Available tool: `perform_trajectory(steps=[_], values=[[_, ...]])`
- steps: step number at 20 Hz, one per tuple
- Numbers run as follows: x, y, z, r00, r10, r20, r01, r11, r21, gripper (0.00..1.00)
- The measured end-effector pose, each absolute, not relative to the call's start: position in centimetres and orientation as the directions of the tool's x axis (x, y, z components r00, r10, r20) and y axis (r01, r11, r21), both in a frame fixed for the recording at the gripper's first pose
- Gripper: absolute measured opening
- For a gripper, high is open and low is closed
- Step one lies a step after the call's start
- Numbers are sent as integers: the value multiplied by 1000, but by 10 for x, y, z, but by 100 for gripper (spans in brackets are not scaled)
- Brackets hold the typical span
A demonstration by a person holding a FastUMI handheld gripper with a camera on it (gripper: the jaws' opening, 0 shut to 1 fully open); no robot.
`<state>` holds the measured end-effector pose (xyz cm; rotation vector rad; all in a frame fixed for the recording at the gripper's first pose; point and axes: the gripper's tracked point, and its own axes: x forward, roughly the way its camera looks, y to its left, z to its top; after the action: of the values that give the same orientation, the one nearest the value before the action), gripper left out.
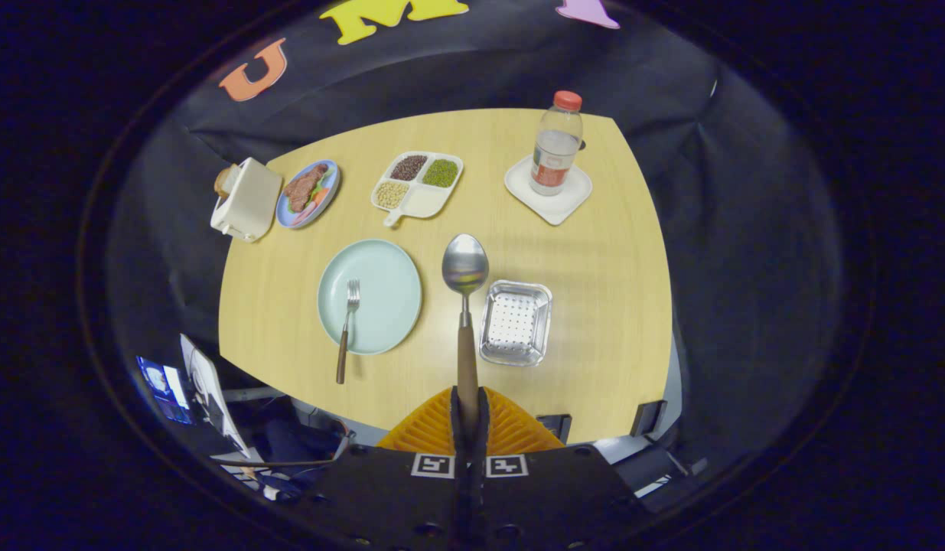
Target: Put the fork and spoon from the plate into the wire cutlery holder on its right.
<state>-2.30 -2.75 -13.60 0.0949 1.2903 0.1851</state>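
Note:
My gripper (468, 409) is shut on the brown wooden handle of the spoon (465, 306), held high above the table. The spoon's shiny bowl points away from me and hangs between the plate and the holder. On the pale green plate (380, 279), left of the spoon, lies the fork (347, 325), its wooden handle sticking out over the plate's near rim. The metal cutlery holder (516, 322), a shiny perforated tray, stands on the table just right of the spoon and has nothing in it.
At the back of the wooden table (594, 252) stand a water bottle (555, 145) on a white coaster (571, 203), a divided dish of beans (417, 187), a plate of food (308, 193) and a white toaster (246, 200). A screen (162, 386) shows below the table's near left edge.

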Motion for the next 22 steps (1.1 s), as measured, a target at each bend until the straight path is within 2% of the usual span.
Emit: perform_trajectory(steps=[3,12,17,21,22], values=[[-32,-41,-150,238,164,-957,-68,986,152,0],[-49,-57,-201,63,155,-986,50,986,159,0],[-34,-61,-211,47,146,-988,89,985,150,1],[-15,-65,-207,85,158,-984,131,977,169,10],[-8,-65,-206,105,158,-982,137,976,171,23]])
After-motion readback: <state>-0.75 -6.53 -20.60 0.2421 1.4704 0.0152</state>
